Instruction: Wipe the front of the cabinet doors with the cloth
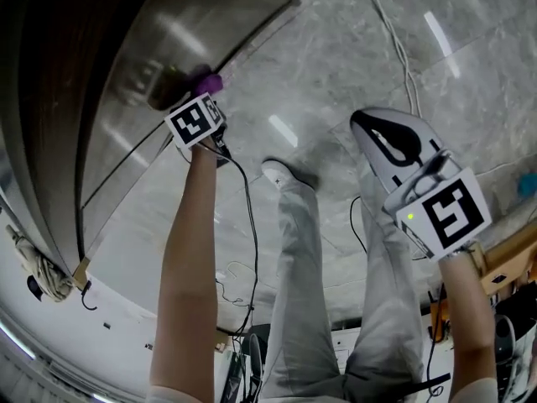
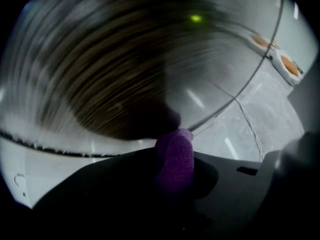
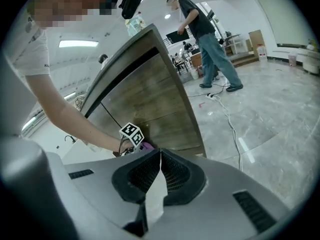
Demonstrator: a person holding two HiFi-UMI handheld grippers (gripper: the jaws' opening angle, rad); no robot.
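Left gripper (image 2: 174, 165): jaws are clamped narrow onto the purple cloth (image 2: 176, 145); a wad of it is seen sticking out past the dark tips. The arm is held stretched out toward the cabinet.
Purple cloth: held low on the cabinet door (image 1: 189, 32), near its lower outer corner. It appears to be pressed against the door face, but contact is not clearly shown, as the left gripper view is dark and smeared.
Cabinet door: a glossy brown wood-grain front with light reflections. A thin dark seam is seen running across it in the head view.
Right gripper (image 3: 160, 156): the ribbed black pads are brought fully together with nothing between them. It is held well apart from the cabinet, off to the person's right, over the floor (image 1: 352, 57).
Floor: grey marbled tiles, shiny, with ceiling lights reflected.
White cable (image 1: 396, 44): laid loosely across the floor past the cabinet corner.
Black cable (image 1: 250, 217): seen hanging down from the left gripper alongside the arm.
Operator: light grey trousers (image 1: 306, 284) and a white shoe (image 1: 275, 173) are seen below, between the two arms.
Second person (image 3: 202, 31): seen standing in the background of the right gripper view, in a dark top and jeans, well away from the cabinet.
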